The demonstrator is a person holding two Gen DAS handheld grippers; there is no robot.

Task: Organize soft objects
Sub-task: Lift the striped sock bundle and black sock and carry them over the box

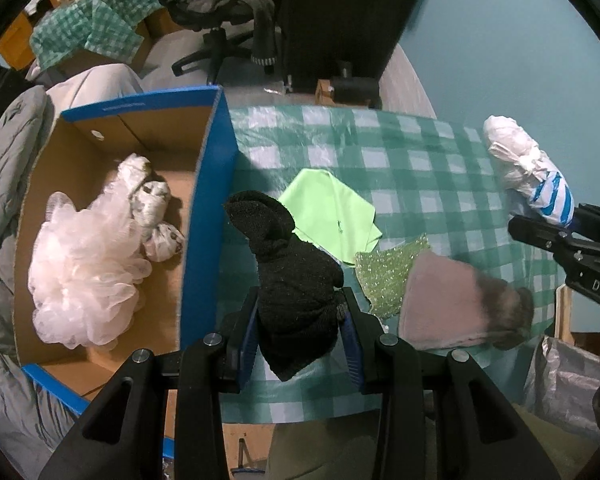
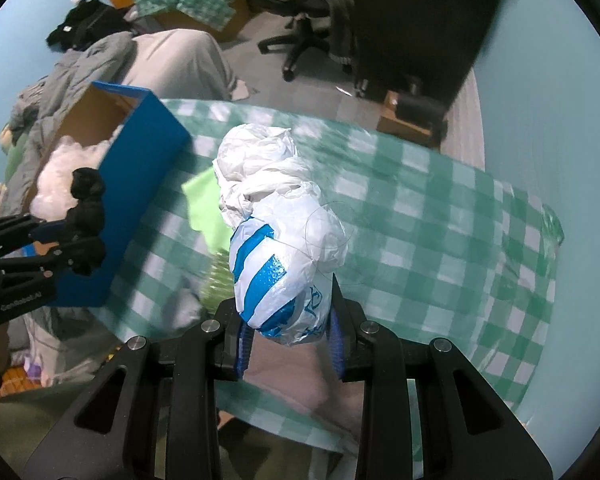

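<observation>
My left gripper (image 1: pixel 300 320) is shut on a black sock (image 1: pixel 288 264), held above the checked table just right of the blue cardboard box (image 1: pixel 208 200). The box holds a white bath pouf (image 1: pixel 84 264) and several small wrapped bundles (image 1: pixel 156 200). My right gripper (image 2: pixel 288 328) is shut on a knotted white plastic bag with blue stripes (image 2: pixel 276 232), held above the table; the bag also shows in the left wrist view (image 1: pixel 524 168). A light green cloth (image 1: pixel 332 212), a sparkly green piece (image 1: pixel 388 276) and a pink cloth (image 1: pixel 456 304) lie on the table.
The table wears a green checked cover (image 1: pixel 420 160). A grey quilt (image 1: pixel 4 184) lies left of the box. An office chair (image 1: pixel 220 20) and a dark cabinet (image 1: pixel 340 20) stand behind. A silver bag (image 1: pixel 560 384) sits below the table's right edge.
</observation>
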